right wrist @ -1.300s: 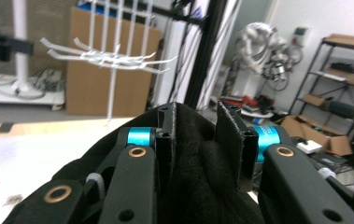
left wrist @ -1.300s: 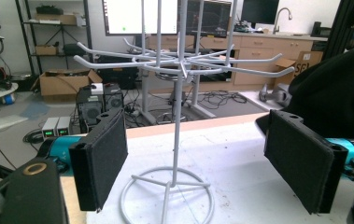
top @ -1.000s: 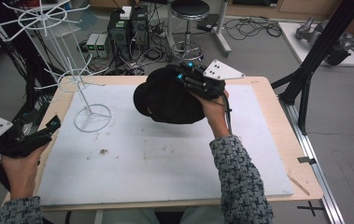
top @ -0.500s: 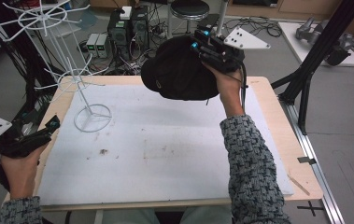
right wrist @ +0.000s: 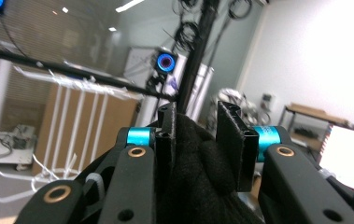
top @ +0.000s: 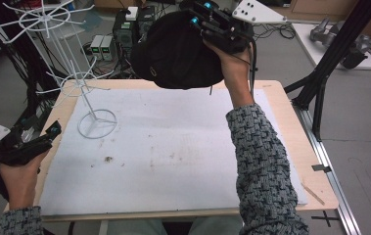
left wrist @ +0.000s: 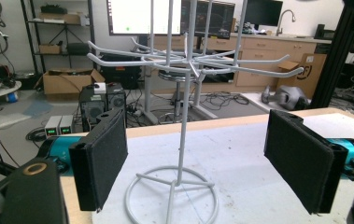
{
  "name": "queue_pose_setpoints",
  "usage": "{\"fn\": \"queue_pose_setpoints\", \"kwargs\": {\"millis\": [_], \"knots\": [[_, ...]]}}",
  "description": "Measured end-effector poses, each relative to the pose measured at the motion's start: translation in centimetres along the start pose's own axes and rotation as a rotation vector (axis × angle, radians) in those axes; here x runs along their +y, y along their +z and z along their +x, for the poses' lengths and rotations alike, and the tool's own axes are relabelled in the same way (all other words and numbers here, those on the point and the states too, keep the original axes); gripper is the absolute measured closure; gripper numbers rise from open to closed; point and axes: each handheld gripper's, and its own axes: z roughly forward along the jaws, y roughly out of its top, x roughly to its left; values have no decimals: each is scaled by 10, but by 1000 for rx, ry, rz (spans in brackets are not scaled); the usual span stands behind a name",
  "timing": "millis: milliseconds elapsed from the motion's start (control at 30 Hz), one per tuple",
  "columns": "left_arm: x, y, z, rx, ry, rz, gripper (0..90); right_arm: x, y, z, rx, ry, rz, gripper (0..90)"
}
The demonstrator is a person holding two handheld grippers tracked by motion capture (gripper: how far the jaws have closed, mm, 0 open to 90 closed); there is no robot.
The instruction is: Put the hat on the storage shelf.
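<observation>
Black cap (top: pixel 180 51), clamped in the right gripper (top: pixel 211 30), now lifted higher above the table's (top: pixel 290 142) far edge, apparently bound for the wire rack (top: pixel 73 81); left gripper (top: pixel 43 139) rests with jaws spread, empty.

Robotics lab: monitors (left wrist: pixel 174 16) on desks, shelving (left wrist: pixel 58 37), floor cables (left wrist: pixel 221 99), black rig frame (top: pixel 332 58), cardboard boxes (left wrist: pixel 67 81).
</observation>
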Motion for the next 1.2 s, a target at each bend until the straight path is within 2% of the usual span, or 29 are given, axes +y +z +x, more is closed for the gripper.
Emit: {"fn": "queue_pose_setpoints", "kwargs": {"millis": [200, 233, 333, 367, 400, 567, 833, 1200], "knots": [[1, -1, 0, -2, -3, -4, 216, 21, 14, 2, 74, 22, -59, 690], [1, -1, 1, -1, -2, -2, 216, 28, 19, 3, 98, 22, -74, 690], [0, -1, 1, -1, -3, -3, 216, 33, 23, 3, 121, 34, -87, 690], [1, -1, 1, 0, -2, -3, 216, 39, 27, 3, 147, 44, -107, 690], [1, -1, 1, 0, -1, -3, 216, 39, 27, 3, 147, 44, -107, 690], [1, -2, 2, 2, 1, -3, 216, 53, 36, 2, 207, 71, -149, 689], [2, -3, 2, 2, 2, -7, 216, 66, 45, 5, 248, 75, -174, 687], [1, -2, 2, 1, -3, -5, 216, 81, 46, 10, 281, 90, -227, 684]]}}
